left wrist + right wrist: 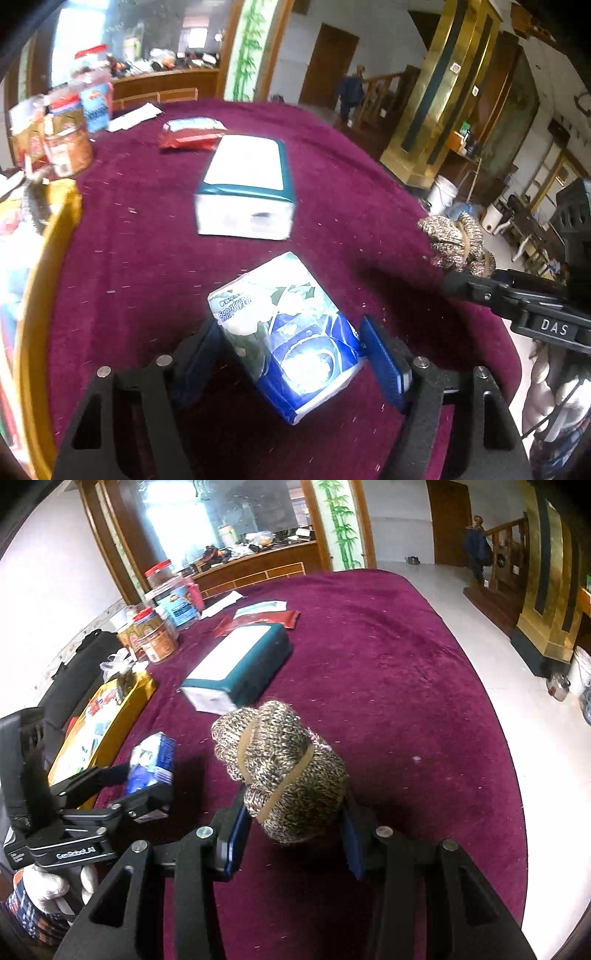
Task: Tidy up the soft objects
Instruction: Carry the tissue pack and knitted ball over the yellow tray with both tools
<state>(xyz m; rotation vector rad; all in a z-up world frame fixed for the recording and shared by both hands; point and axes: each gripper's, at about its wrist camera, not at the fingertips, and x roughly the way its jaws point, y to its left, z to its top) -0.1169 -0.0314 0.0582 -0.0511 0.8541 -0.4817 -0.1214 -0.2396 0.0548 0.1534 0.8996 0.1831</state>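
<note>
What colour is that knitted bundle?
Speckled brown, black and cream knitted bundle, wrapped with a tan band; clearest in the right wrist view.

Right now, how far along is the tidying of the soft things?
Nothing looks put away yet. In hand: the left tongs grip a blue tissue pack, and the right tongs grip a knitted bundle. Left on the cloth: the teal tissue box and red packet.

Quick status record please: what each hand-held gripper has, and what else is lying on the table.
left hand-held gripper: shut on tissue pack
right hand-held gripper: shut on knitted bundle, banded
table: maroon cloth
loose on table: teal-edged tissue box; red packet
far left edge: jars; yellow tray
</note>
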